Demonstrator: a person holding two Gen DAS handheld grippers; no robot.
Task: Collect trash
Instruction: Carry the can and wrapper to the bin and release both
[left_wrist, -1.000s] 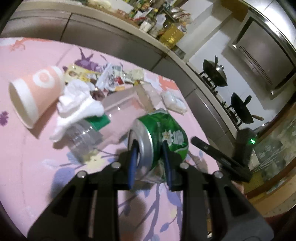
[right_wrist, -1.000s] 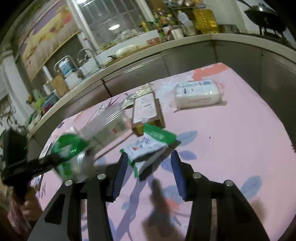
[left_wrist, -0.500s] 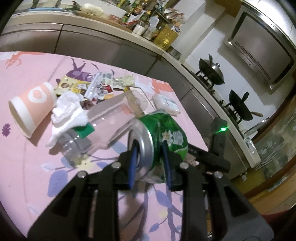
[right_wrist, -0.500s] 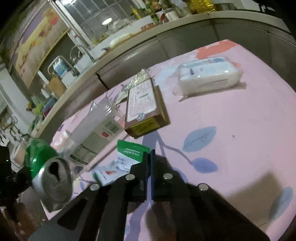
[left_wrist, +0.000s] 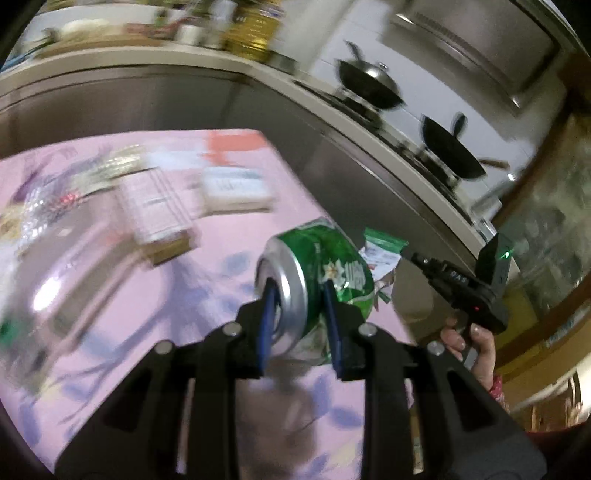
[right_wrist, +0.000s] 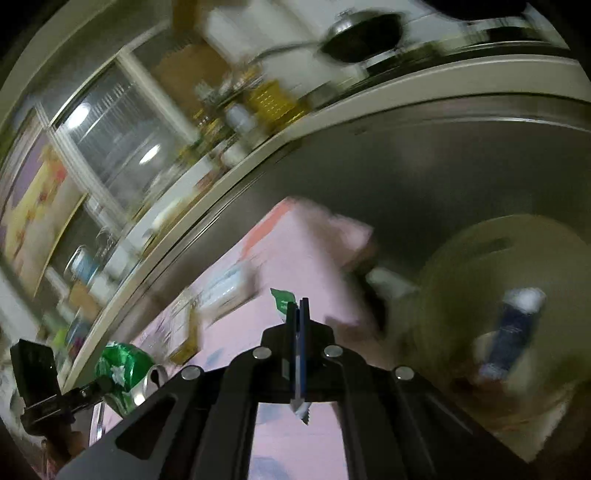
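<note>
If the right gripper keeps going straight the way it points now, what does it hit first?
Probably the steel cabinet front beyond the pink table's edge. The right gripper, shut on the green wrapper, aims past that edge; the round bin sits off to its right. Blur leaves depth uncertain.

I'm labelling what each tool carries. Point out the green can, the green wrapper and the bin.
green can (left_wrist: 343, 273), left wrist view, printed side wall.
green wrapper (right_wrist: 282, 299), right wrist view, top corner.
bin (right_wrist: 443, 280), right wrist view, blurred rim.

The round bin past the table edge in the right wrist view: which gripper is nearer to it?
Right. The right gripper, shut on the green wrapper, points toward the bin. The left gripper, holding the green can, sits farther back over the table.
</note>
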